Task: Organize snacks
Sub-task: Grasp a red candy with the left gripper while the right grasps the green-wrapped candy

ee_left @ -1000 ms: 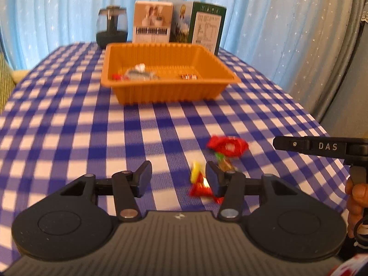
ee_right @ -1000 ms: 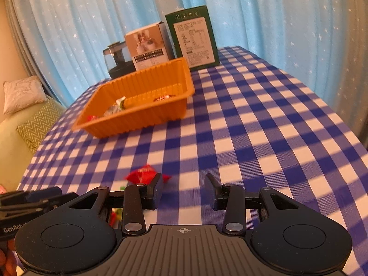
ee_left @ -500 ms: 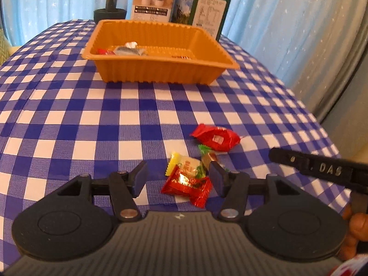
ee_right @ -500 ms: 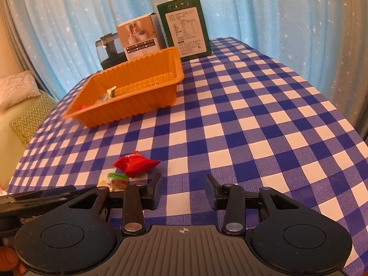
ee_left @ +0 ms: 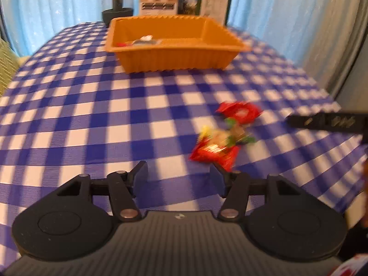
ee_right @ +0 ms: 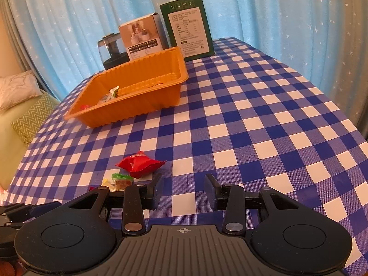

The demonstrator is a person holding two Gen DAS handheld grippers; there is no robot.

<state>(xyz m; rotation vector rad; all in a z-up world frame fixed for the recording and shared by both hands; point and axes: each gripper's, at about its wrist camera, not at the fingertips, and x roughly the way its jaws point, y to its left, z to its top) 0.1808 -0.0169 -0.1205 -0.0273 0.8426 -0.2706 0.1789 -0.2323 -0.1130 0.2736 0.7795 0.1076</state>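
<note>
An orange tray (ee_left: 174, 59) (ee_right: 138, 105) stands mid-table with a few snacks inside. Loose snacks lie on the checked cloth: a red packet (ee_left: 240, 112) (ee_right: 140, 163), a small green-wrapped candy (ee_left: 239, 133) (ee_right: 122, 179), a yellow packet (ee_left: 207, 133) and a red packet (ee_left: 215, 153). My left gripper (ee_left: 178, 178) is open and empty, just near-left of the red packet. My right gripper (ee_right: 184, 189) is open and empty, right of the snacks.
A green box (ee_right: 188, 26), a beige box (ee_right: 143, 36) and a dark glass jar (ee_right: 112, 50) stand behind the tray. Blue curtains hang behind. A sofa with cushions (ee_right: 25, 115) is at the left. The table edge runs close on the right.
My left gripper has pulled back and shifted left, so the snacks now lie ahead to its right instead of between its fingers. The right gripper has hardly moved.
</note>
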